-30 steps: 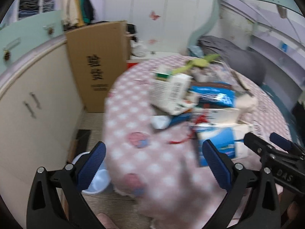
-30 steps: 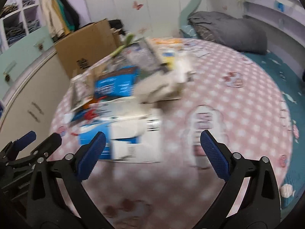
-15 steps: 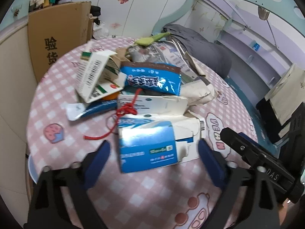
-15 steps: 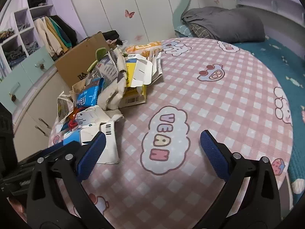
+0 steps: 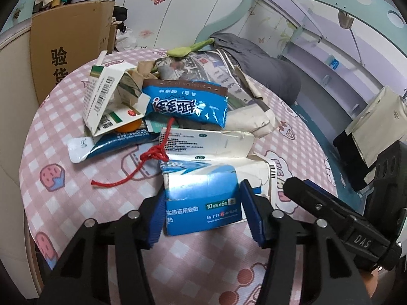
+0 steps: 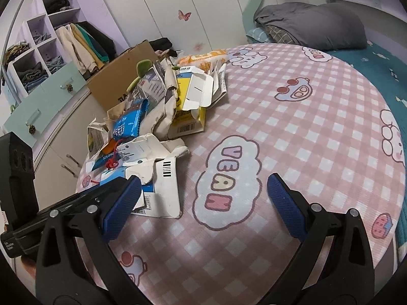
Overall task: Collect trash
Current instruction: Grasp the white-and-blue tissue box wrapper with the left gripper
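Observation:
A pile of trash lies on a round pink checked mat (image 5: 76, 203): a blue snack wrapper (image 5: 183, 104), a green and white carton (image 5: 101, 99), a knotted red string (image 5: 152, 155), newspaper (image 5: 203, 68) and a yellow box (image 6: 188, 117). Nearest me is a torn blue and white medicine box (image 5: 201, 198). My left gripper (image 5: 203, 216) has its jaws closing, and the pads meet the box's two sides. My right gripper (image 6: 203, 203) hangs open over bare mat just right of the pile, with nothing between its fingers. Its left finger (image 6: 122, 203) is close to the box's white flap (image 6: 165, 193).
A tall brown cardboard carton (image 5: 71, 45) stands behind the mat beside pale cabinets (image 6: 38, 106). Grey bedding (image 6: 310, 23) lies at the far side. A teal sheet (image 6: 381, 71) borders the mat on the right. The mat's right half (image 6: 305, 127) holds no trash.
Both grippers came forward and tilted down toward the pile. The left jaws narrowed from wide open until they reached the blue and white box. The right jaws stayed open.

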